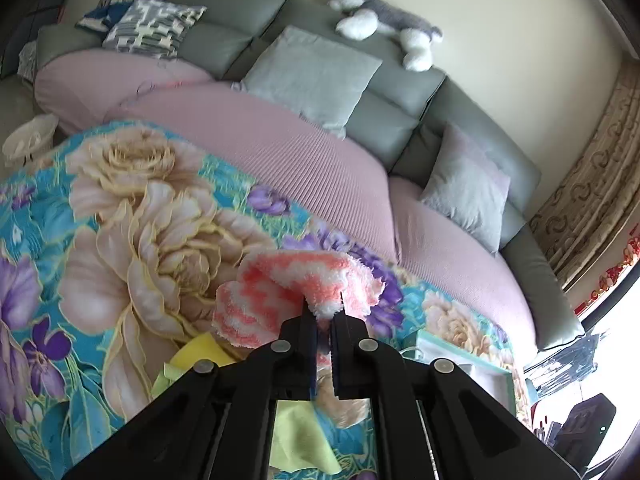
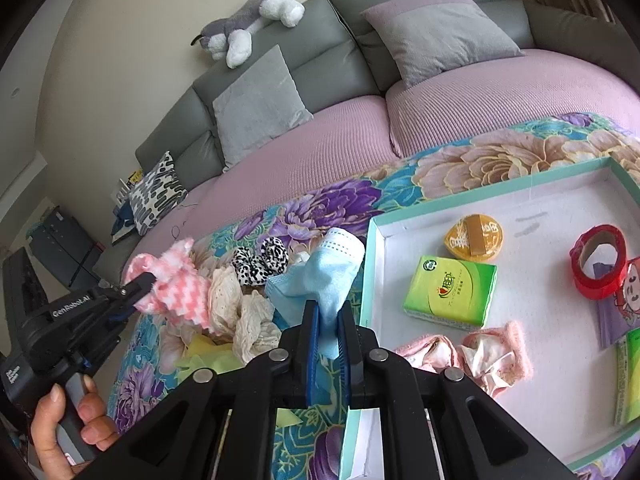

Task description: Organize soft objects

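Soft items mostly lie outside the tray (image 2: pixel 492 190): left gripper (image 1: pixel 323 312) pinches a pink sock (image 1: pixel 288 292), right gripper (image 2: pixel 328 316) clamps a blue mask (image 2: pixel 324 276), one pink cloth (image 2: pixel 468 354) already inside.

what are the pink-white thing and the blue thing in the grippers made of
Pink-white sock in the left gripper: fuzzy chenille-like knit, going by its shaggy pile. Blue face mask in the right gripper: probably thin matte nonwoven fabric, with a stitched, dotted hem.

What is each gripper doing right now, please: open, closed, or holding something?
Left gripper: closed on the pink-and-white fuzzy sock.
Right gripper: closed on the light blue face mask.
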Demonstrator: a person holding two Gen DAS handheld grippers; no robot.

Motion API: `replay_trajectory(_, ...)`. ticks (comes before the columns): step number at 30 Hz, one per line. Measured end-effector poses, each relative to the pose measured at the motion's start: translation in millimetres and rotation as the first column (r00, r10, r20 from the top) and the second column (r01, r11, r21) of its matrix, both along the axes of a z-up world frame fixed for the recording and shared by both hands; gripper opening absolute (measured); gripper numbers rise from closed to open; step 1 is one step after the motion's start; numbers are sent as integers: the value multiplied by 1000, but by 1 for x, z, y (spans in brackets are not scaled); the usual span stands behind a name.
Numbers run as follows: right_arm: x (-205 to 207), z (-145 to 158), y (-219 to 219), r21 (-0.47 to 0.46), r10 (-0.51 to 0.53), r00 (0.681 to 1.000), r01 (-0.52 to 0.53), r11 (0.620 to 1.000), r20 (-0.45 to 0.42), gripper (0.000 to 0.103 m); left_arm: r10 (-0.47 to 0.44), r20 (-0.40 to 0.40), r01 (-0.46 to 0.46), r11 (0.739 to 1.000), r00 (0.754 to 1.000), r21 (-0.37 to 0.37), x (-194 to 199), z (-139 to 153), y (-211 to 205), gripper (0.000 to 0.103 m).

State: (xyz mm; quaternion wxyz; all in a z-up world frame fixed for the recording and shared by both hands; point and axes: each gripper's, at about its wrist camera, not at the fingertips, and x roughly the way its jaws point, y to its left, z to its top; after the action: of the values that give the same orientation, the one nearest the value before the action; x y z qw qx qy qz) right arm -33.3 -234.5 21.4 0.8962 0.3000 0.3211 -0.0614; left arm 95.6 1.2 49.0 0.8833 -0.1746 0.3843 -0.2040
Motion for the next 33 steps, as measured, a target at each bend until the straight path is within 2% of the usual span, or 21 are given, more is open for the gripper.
replay_trajectory(8,-17,18,-11,-34,-49,998,50,998,34,10,-18,125,22,999,992,-30,-20,42,-4,5)
replay_trajectory(14,-45,25,-48,-92,-199,980,200,976,16,10,-144,139,150,988,980,-33,-33,45,-47,5)
replay_trajectory(20,-74,23,-93,-113,-350,937,348,931,1,10,-270,138,275,961,953,-12,-48,41,-96,5)
replay_trajectory(25,-91,22,-119,-172,-461,887,452,875,-15,10,-357,133,358,934,925,14,-60,32,-133,5)
replay_trajectory(29,-99,16,-135,-174,-512,859,499,849,-31,10,-422,113,421,906,899,41,-70,22,-160,5)
replay_trajectory(33,-102,8,-142,-165,-524,850,510,844,-58,13,-475,100,469,880,874,77,-77,12,-185,5)
